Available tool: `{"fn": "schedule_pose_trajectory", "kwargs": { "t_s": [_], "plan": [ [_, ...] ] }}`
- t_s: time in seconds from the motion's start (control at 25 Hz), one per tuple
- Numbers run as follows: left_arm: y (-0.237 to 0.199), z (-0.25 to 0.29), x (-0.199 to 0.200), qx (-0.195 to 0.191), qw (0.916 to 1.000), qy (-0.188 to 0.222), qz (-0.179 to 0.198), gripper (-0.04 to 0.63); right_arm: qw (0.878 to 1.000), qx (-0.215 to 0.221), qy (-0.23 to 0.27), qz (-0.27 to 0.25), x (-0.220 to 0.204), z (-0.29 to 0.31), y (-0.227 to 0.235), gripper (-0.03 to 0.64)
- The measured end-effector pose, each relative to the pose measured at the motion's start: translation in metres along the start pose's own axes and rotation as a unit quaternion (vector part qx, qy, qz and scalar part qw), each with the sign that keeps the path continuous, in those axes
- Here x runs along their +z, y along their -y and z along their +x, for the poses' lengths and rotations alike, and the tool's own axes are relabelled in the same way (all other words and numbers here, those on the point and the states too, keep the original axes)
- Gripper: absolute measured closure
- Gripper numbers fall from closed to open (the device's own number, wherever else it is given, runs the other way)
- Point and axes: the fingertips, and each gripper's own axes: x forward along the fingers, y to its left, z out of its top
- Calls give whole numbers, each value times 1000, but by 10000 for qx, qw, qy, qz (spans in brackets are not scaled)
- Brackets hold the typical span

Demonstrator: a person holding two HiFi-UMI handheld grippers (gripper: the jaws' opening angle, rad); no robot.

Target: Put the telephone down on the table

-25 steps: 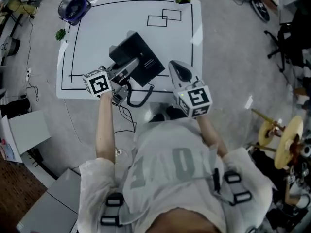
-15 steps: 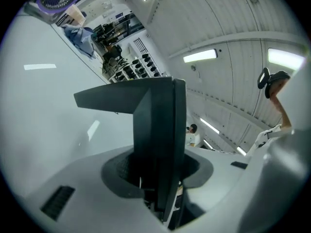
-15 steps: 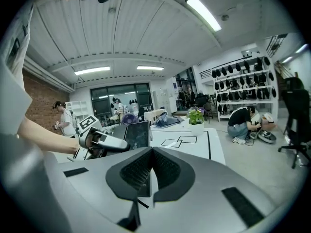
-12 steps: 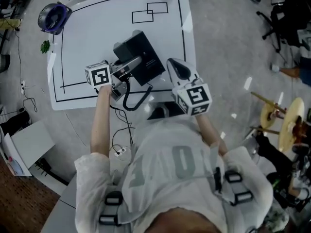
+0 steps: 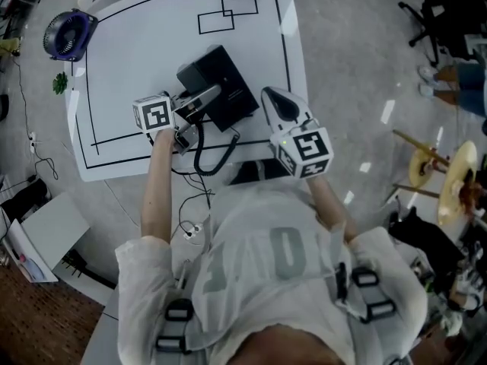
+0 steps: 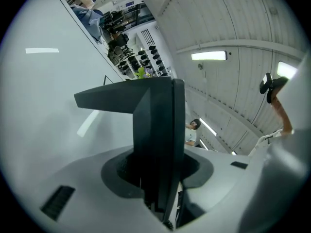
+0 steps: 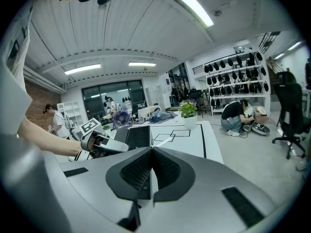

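A black telephone (image 5: 221,86) is over the near middle of the white table (image 5: 137,59), tilted; whether it rests on the top I cannot tell. My left gripper (image 5: 207,96) is shut on its near-left edge. In the left gripper view the telephone (image 6: 158,125) stands as a dark slab clamped between the jaws (image 6: 158,178). Its black cord (image 5: 204,154) loops off the table's front edge. My right gripper (image 5: 274,101) hovers just right of the telephone, shut and holding nothing. From the right gripper view (image 7: 151,164) the telephone (image 7: 137,136) and the left gripper (image 7: 104,144) show ahead.
A blue fan (image 5: 68,36) sits at the table's far left corner and a potted plant (image 7: 188,111) at its far right. Two outlined rectangles (image 5: 228,15) are drawn on the top. A white box (image 5: 49,223) lies on the floor left; an office chair (image 5: 449,14) stands far right.
The head view has shifted, so the table sits a little lower-left in frame. The left gripper keeps its hold on the telephone in about the same place. The right gripper has barely moved.
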Motion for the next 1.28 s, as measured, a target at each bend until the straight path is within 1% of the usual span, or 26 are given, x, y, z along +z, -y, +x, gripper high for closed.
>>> {"fn": "schedule_pose_trajectory", "kwargs": {
  "t_s": [0.28,0.6,0.84,1.04,1.16,1.28],
  "plan": [
    [-1,5,6,-41,9998,-133,-144,431,10000,-9,-49,6,-1,8,-1,609],
    [-4,6,5,45,9990,-281,-341,430,9999,38,-91,-45,-1,10,-5,609],
    [-10,7,2,266,9980,-361,-435,422,9999,48,-145,-79,-3,9,-5,609],
    [-12,5,2,403,9975,-345,-458,413,9998,79,-163,-123,-3,6,-8,609],
    [-15,3,1,542,9963,-331,-579,384,9997,87,-172,-146,-3,4,-8,609],
    [-18,3,0,679,9953,-312,-621,370,9997,102,-183,-140,-4,0,-8,609]
  ]
}}
